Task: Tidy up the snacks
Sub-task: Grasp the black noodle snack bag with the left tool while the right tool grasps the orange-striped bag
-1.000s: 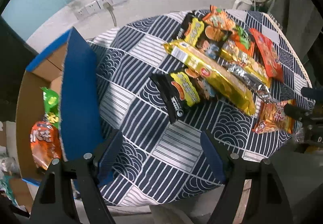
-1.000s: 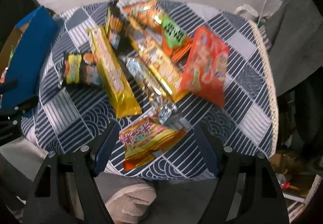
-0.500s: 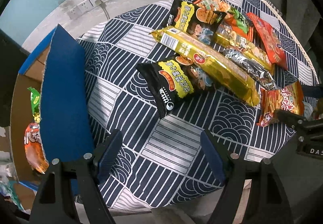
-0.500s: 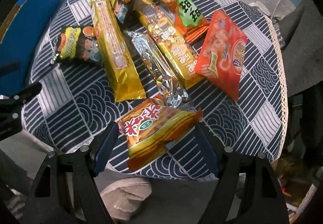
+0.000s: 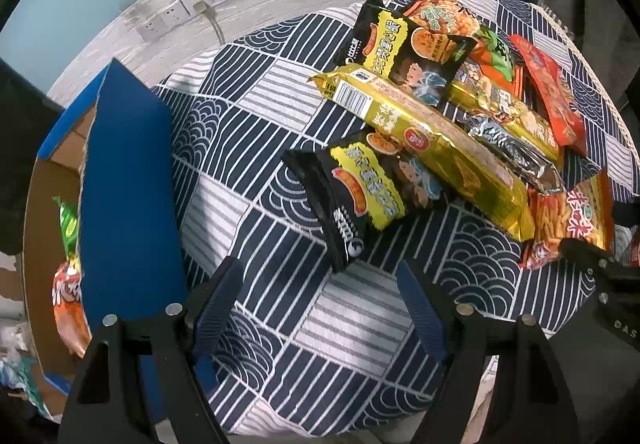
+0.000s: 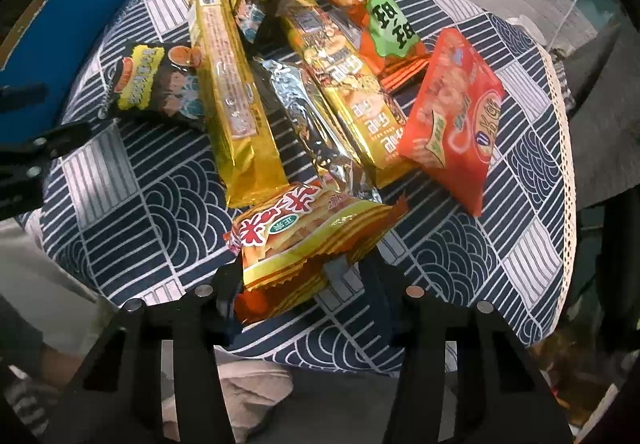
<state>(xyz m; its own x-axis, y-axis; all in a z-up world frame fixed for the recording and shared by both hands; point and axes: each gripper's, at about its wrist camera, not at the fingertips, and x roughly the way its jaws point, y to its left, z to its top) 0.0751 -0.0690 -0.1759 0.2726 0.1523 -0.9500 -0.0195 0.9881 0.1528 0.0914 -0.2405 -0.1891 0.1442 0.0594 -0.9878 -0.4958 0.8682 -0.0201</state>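
Several snack packs lie heaped on a round table under a navy patterned cloth [image 5: 248, 116]. My right gripper [image 6: 300, 272] points straight down at the near edge, and its jaws are closing on an orange-yellow snack bag [image 6: 304, 232], whose sides crumple against both pads. That bag [image 5: 572, 216] also shows at the right edge of the left wrist view. My left gripper [image 5: 318, 270] hangs open over bare cloth, just short of the corner of a black-and-yellow snack bag [image 5: 360, 196], touching nothing.
A cardboard box with a raised blue flap [image 5: 124, 184] stands left of the table, holding an orange bag [image 5: 68, 292] and a green one. Long gold packs [image 6: 236, 104], a silver pack [image 6: 316, 124] and a red bag [image 6: 452, 120] fill the middle. A wall socket strip [image 5: 188, 8] is behind.
The right jaws have drawn in from wide open onto the orange-yellow bag, which is now crumpled. Both grippers have sunk closer to the table, the left one nearing the black bag.
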